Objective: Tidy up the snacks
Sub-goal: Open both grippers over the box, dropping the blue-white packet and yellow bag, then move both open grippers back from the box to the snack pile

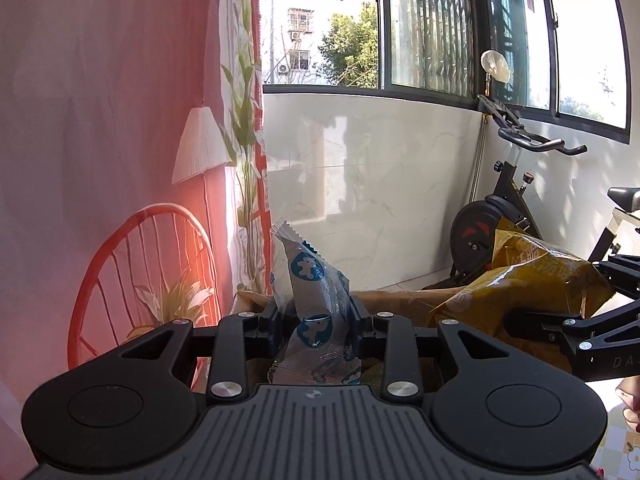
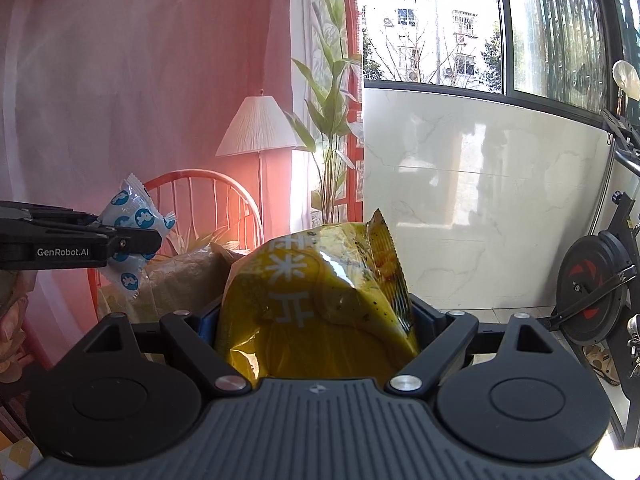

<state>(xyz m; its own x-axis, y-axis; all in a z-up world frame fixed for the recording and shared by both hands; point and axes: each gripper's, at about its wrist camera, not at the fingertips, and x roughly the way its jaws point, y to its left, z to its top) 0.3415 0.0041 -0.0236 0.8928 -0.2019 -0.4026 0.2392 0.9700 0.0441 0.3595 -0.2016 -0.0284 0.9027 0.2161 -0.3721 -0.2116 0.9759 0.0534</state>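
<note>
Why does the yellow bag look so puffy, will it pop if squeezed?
The yellow bag bulges between the right gripper, so it is probably air-filled and light. Its shiny film creases where pinched, so it likely gives rather than pops, though hard squeezing might crush what's inside. The glossy surface could slip.

- Left gripper (image 1: 318, 322): matt black plastic with bright metal rivets, clamped on a packet.
- Packet (image 1: 316, 312): glossy, crinkled clear film with blue print.
- Right gripper (image 2: 316, 320): same matt black plastic, ribbed grey housing, closed on a bag.
- Bag (image 2: 320, 300): shiny yellow foil-like film, creased.
- Chair (image 1: 140, 264), lower left: smooth red-painted rods.
- Lampshade (image 2: 256, 128): pleated white cloth or paper.
- Wall (image 1: 372, 184), centre: polished marble-look tile.
- Curtain (image 1: 100, 80): matt pink cloth.
</note>
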